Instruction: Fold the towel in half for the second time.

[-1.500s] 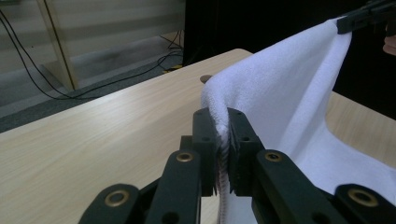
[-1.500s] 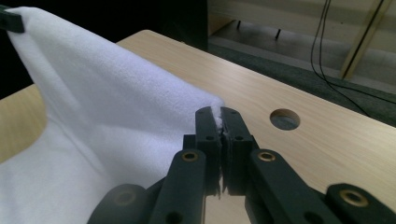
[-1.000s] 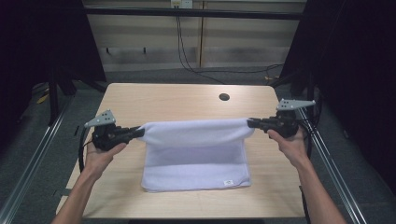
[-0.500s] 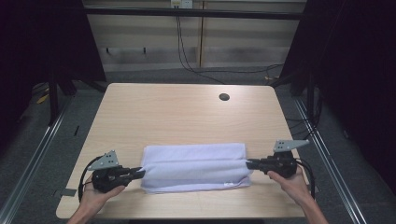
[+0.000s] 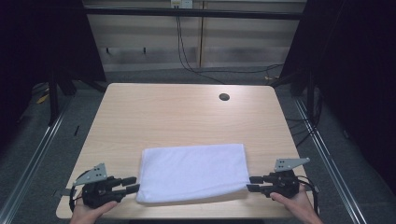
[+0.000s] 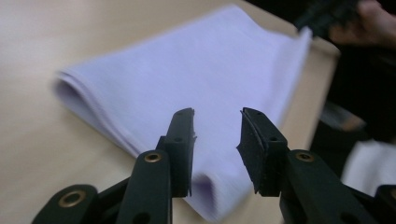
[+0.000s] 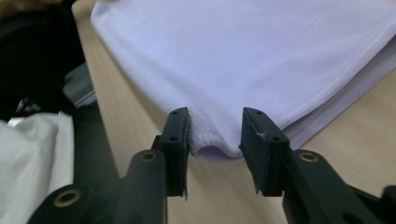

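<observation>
A pale lavender-white towel (image 5: 194, 171) lies folded in several layers on the wooden table (image 5: 177, 116), close to the front edge. My left gripper (image 5: 132, 184) sits at the towel's front left corner, my right gripper (image 5: 253, 183) at its front right corner. Both have just been opening and now stand open. In the left gripper view the towel (image 6: 196, 70) runs away beyond the spread jaws of the left gripper (image 6: 215, 116). In the right gripper view a rounded corner of the towel (image 7: 261, 51) lies between the jaws of the right gripper (image 7: 215, 116), and the pads are not pressing on it.
A dark round grommet hole (image 5: 224, 97) sits at the table's back right. Black cables (image 5: 187, 60) hang down the wall behind. Metal rails (image 5: 32, 149) run along the floor on both sides. Both hands are at the table's front edge.
Both grippers carried the towel's raised edge toward the front edge and down, folding it over. They then let go, and the towel now lies flat with both pairs of jaws spread.
</observation>
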Motion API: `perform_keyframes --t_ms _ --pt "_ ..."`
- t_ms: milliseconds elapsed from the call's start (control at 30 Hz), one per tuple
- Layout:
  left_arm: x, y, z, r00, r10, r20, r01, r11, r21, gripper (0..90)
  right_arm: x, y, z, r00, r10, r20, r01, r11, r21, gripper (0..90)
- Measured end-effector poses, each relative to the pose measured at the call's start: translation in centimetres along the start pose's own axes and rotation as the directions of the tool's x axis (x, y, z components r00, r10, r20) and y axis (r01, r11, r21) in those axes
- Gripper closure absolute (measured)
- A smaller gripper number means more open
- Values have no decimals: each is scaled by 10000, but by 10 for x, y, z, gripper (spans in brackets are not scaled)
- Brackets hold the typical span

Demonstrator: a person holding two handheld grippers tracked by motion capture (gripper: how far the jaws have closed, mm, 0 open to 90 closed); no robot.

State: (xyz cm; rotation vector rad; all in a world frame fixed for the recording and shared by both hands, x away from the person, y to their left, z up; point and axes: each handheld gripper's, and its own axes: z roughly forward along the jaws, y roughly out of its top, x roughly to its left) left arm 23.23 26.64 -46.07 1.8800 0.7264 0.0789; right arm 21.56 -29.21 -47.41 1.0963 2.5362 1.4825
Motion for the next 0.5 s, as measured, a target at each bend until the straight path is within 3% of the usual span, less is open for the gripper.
perform_keyframes --t_ms 133,233,367,433,500 --pt "20 2 10 9967 -647 -490 652 9978 79 571 -4 3 -6 9972 292 684 -207 9924 -1211 524" --pt "29 2 12 9916 -919 -915 928 9957 59 516 -9 3 -13 9946 599 844 -430 9811 -1885 501" --pt "35 2 5 9775 -877 -1921 880 9961 -68 447 -16 -2 -19 9856 871 1450 -574 9786 -1978 469" --pt "39 1 2 9752 -1198 -1862 1158 9927 -324 400 -21 -5 -22 9808 1027 1657 -666 9753 -2104 453" --pt "40 0 2 9734 -1202 -1952 1186 9927 -199 380 -23 -7 -25 9761 1072 1889 -652 9742 -2160 443"
